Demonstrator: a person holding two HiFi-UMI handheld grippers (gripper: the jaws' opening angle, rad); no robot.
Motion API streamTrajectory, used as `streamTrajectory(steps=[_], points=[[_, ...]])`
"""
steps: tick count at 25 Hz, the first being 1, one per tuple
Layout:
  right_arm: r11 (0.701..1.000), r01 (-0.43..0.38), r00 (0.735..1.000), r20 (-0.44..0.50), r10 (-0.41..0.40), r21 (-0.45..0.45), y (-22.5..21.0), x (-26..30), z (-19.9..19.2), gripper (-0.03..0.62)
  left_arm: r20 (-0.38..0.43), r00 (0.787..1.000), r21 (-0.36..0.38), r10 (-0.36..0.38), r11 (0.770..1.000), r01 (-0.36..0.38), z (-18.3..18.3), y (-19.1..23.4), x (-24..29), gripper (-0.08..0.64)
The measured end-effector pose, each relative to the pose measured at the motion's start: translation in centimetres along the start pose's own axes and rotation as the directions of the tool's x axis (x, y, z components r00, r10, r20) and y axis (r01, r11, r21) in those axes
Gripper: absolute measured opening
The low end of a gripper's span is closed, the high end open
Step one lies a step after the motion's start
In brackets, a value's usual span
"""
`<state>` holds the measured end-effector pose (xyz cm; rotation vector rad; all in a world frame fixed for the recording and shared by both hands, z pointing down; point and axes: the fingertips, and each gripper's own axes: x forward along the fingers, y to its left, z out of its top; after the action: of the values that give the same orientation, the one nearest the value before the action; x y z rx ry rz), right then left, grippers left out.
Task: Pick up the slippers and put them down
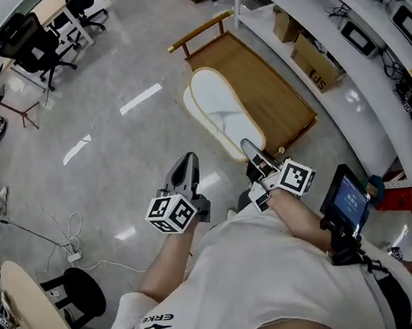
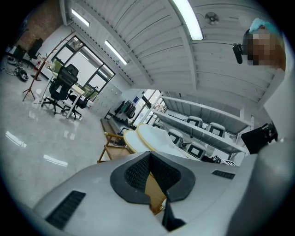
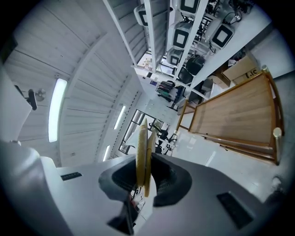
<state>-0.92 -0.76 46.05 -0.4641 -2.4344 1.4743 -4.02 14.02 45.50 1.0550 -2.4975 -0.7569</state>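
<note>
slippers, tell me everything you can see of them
The slippers are a pair of flat, elongated ovals, white on the broad face with a cream-yellow rim, pressed together face to face so one peeks out behind the other. The right hand-held gripper clamps one end of both; from its own view they show as two thin yellowish edges between the pads. They stick out away from the person, in the air above the wooden rack, touching nothing else.

Both your bare forearms (image 1: 305, 218) reach forward, level. Your left grey two-jaw gripper (image 1: 187, 162) has its jaws together, empty — your right grey gripper (image 1: 252, 150) pinches the cream flat slippers (image 1: 221, 112) edge-on.
</note>
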Motion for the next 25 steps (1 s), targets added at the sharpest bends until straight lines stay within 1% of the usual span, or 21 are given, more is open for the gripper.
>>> streamTrajectory(steps=[8,16,21,25], points=[[0.999,0.006,1.000,0.009,-0.006,0.036,-1.7,4.5,1.1,0.064,-0.005,1.000,-0.013,0.027,1.000,-0.027,1.5,3.4,2.1,0.003],[0.996,0.025,1.000,0.007,-0.026,0.082,-3.7,10.2,4.2,0.064,-0.021,0.999,-0.013,0.045,0.999,-0.046,4.7,7.0,7.5,0.003],[0.996,0.024,0.999,0.029,-0.027,0.090,-4.6,13.5,6.3,0.064,-0.046,0.999,-0.003,0.015,1.000,-0.015,6.2,8.4,11.7,0.003],[0.992,0.014,0.998,0.054,-0.020,0.122,-4.9,14.7,7.8,0.064,-0.072,0.997,0.008,-0.012,1.000,0.013,6.7,8.6,15.0,0.003]])
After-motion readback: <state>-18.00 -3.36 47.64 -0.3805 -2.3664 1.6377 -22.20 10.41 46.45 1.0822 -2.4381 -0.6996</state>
